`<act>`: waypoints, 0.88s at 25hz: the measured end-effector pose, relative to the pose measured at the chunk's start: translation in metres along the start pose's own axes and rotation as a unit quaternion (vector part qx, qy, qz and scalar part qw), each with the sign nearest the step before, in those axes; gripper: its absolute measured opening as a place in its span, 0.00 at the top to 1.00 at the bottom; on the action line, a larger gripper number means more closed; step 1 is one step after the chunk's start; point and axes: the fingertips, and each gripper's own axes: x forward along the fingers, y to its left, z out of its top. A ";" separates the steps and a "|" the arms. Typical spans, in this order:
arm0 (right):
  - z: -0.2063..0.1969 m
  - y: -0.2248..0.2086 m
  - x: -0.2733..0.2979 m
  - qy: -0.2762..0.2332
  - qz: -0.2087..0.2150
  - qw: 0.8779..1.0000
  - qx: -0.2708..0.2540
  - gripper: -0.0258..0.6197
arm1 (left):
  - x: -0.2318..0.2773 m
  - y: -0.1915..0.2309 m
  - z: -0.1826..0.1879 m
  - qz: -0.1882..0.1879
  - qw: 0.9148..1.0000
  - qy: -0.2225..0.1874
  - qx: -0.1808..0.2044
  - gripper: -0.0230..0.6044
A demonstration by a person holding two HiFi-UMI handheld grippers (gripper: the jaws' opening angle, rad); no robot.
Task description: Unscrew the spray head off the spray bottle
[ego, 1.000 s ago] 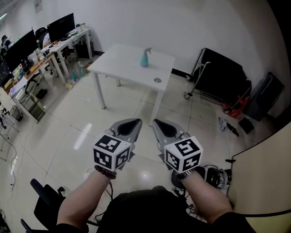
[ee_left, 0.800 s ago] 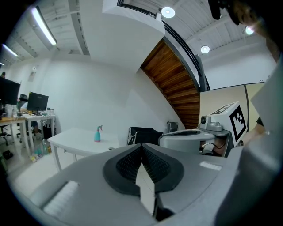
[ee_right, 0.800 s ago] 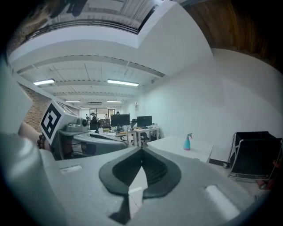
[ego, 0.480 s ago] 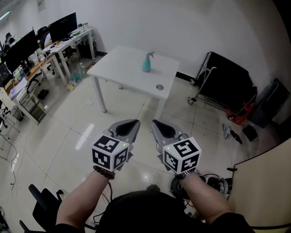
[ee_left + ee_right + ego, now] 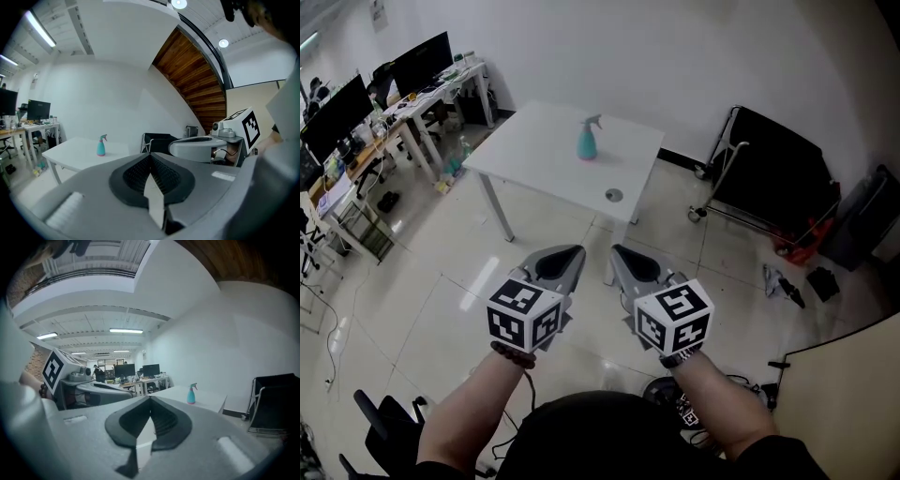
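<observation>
We hold our left claw [image 5: 567, 259] and right claw [image 5: 629, 259] side by side, both closed and empty. Well ahead, the teal spray bottle [image 5: 586, 142] stands upright on the white surface [image 5: 534, 150], its spray head [image 5: 592, 120] on.

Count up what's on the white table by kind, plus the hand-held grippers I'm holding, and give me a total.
Spray bottle: 1
Small round object: 1
Hand-held grippers: 2 (left hand-held gripper, right hand-held gripper)
Total: 4
</observation>
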 end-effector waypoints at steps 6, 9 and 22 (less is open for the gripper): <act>0.000 -0.042 0.005 0.000 0.016 1.000 0.002 0.98 | 0.039 -0.003 0.005 0.018 1.000 0.005 -0.001 0.94; 0.000 -0.053 0.008 0.000 0.022 1.000 0.007 0.98 | 0.050 0.000 0.006 0.025 1.000 0.010 -0.001 0.94; 0.003 -0.092 0.040 0.004 0.014 1.000 0.012 0.98 | 0.096 0.025 0.016 0.017 1.000 0.015 0.000 0.94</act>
